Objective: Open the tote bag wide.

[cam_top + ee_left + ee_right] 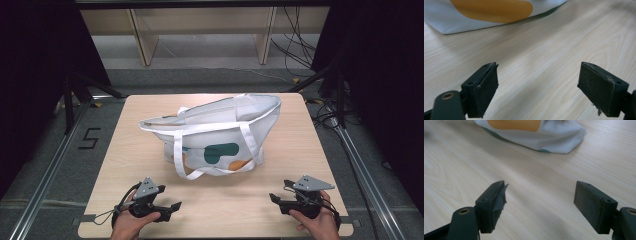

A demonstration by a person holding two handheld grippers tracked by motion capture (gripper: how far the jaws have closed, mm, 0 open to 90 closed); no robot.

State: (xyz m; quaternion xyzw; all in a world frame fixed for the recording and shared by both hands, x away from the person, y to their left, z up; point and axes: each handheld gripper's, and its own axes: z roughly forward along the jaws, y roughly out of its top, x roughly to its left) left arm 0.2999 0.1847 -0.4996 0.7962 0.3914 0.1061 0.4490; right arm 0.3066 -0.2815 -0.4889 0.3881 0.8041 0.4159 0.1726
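A white tote bag (220, 132) with green and orange patches stands mid-table, its mouth gaping upward and its straps hanging down the near side. My left gripper (172, 207) rests low near the front left edge, held by a hand, jaws wide apart with bare wood between them. My right gripper (274, 199) sits near the front right edge, also open and empty. In the left gripper view (537, 87) the bag's bottom (491, 10) lies ahead, well beyond the jaws. In the right gripper view (540, 205) the bag's corner (554, 137) lies ahead, apart from the jaws.
The light wooden table (150, 150) stands on a grey floor between metal rails (45, 180). Behind it are wooden shelf legs (145, 40) and loose cables (300, 45). A "5" mark (89, 138) is on the floor at the left.
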